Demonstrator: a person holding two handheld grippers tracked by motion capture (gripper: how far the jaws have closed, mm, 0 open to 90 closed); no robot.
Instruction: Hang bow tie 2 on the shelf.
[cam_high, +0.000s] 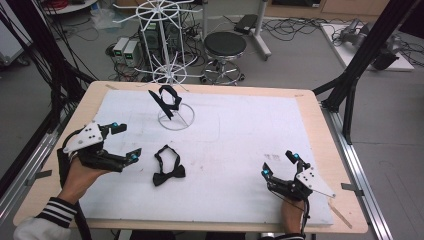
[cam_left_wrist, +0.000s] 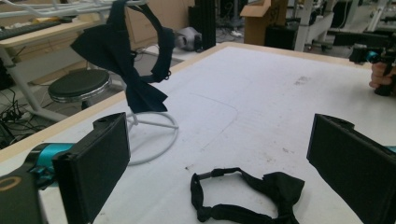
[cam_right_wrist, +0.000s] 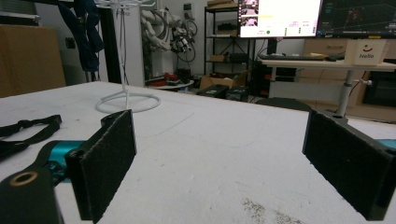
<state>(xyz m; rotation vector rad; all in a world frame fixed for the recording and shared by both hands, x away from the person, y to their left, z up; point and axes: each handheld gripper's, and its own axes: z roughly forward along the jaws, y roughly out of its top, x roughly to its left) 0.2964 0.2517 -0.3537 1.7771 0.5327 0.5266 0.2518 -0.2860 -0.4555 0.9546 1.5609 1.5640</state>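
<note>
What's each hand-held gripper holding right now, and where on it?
Nothing. Left hand-held gripper and right hand-held gripper are both open; the bow tie lies loose on the table.

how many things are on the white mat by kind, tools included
bow ties: 2, one lying flat and one hung on the stand
white wire stand: 1
tools: 2, left tool and right tool, both with jaws apart
total: 5

Black left gripper (cam_high: 125, 142) with teal tips and grey plate; right gripper (cam_high: 279, 164) alike; white striped-cuff sleeve (cam_high: 42, 220).
</note>
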